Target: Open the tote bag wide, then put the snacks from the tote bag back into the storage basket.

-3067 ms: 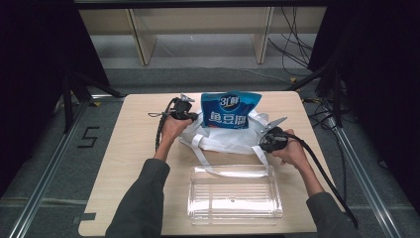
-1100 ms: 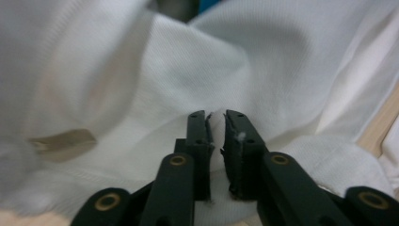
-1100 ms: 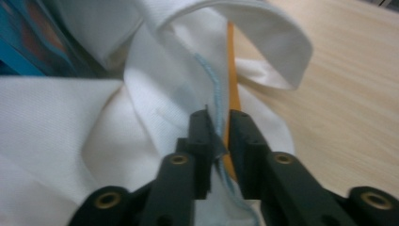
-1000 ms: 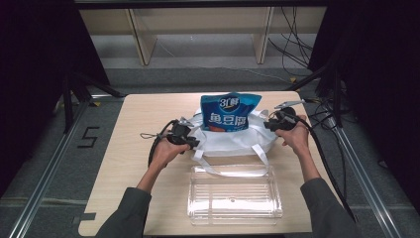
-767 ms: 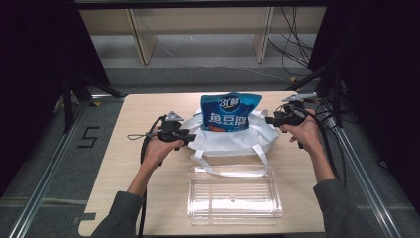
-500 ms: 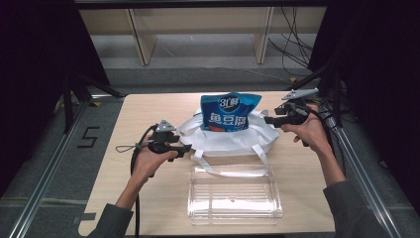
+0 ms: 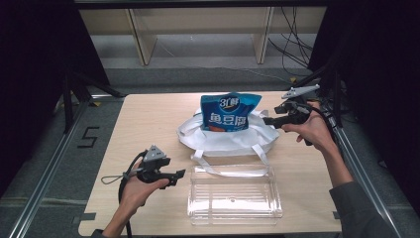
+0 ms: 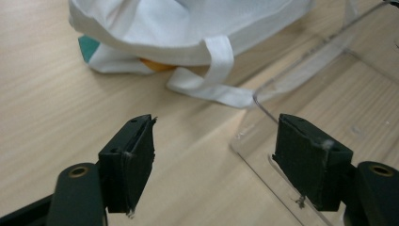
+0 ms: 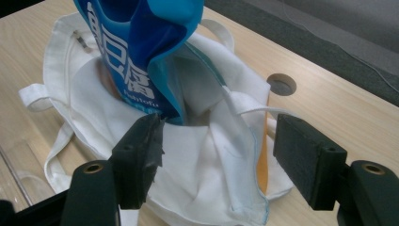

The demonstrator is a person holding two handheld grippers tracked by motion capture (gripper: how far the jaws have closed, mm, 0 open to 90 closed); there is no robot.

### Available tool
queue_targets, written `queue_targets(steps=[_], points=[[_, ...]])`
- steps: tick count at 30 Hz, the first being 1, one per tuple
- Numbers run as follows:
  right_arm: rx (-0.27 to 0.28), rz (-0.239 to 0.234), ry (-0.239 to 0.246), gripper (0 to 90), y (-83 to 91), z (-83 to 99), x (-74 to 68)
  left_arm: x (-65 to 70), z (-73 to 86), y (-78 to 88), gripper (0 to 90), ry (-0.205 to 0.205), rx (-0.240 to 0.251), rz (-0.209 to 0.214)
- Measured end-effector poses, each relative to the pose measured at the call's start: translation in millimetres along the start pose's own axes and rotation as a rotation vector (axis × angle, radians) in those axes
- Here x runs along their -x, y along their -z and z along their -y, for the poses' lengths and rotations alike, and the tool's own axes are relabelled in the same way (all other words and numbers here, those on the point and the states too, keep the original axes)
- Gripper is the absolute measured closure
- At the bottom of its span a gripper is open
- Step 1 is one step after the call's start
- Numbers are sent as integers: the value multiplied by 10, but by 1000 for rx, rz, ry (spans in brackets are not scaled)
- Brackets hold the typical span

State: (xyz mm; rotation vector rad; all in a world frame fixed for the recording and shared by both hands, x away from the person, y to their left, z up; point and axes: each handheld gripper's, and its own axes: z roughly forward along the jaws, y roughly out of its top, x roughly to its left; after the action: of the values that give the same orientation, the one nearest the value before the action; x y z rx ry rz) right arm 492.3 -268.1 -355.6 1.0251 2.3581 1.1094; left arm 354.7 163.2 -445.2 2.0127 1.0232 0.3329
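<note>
Wooden tabletop (image 7: 148, 119), pale and wide, carrying everything. White cloth bag (image 7: 228, 139) slumped at its middle, mouth open upward, one strap trailing toward the near edge and touching the rim of the tray. Clear plastic tray (image 7: 235, 198) lying flat just in front of the bag, near the front edge. Blue snack packet (image 7: 230, 113) standing upright inside the bag, upper half poking out of the mouth.

Left hand-held gripper (image 7: 179, 174) held low over the tabletop, left of the tray and well apart from the bag, pointing toward the tray. Jaws spread wide, having just been opening, with nothing between them; in the left gripper view (image 8: 214, 160), bare wood and the near corner of the tray seen through the gap, no pad touching either.

Right hand-held gripper (image 7: 267, 120) held just beside the right edge of the bag, pointing at it. Jaws likewise wide, having just been opening, gripping nothing; in the right gripper view (image 9: 219, 150), bag cloth and the packet's lower edge framed between the pads, apart from both.
</note>
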Motion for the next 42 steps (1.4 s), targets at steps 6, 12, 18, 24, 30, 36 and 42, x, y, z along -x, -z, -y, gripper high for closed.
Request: queue_targets(steps=[6,12,18,24,30,36,42], points=[[-32,-14,16,319,41,-47,-24,127,316,108,275,-3,-20,9],[-7,-26,19,293,20,-118,-74,196,582,130,260,22,-40,-7],[-12,-30,38,266,30,-210,-135,274,761,190,242,23,-34,-7],[-1,-30,30,255,25,-267,-175,327,843,185,237,43,-30,-16],[11,-27,57,245,34,-357,-211,365,919,193,235,19,-57,-9],[18,-39,72,239,48,-447,-263,381,936,204,235,7,-46,-25],[33,-32,95,241,54,-521,-266,426,979,164,235,13,-37,-7]])
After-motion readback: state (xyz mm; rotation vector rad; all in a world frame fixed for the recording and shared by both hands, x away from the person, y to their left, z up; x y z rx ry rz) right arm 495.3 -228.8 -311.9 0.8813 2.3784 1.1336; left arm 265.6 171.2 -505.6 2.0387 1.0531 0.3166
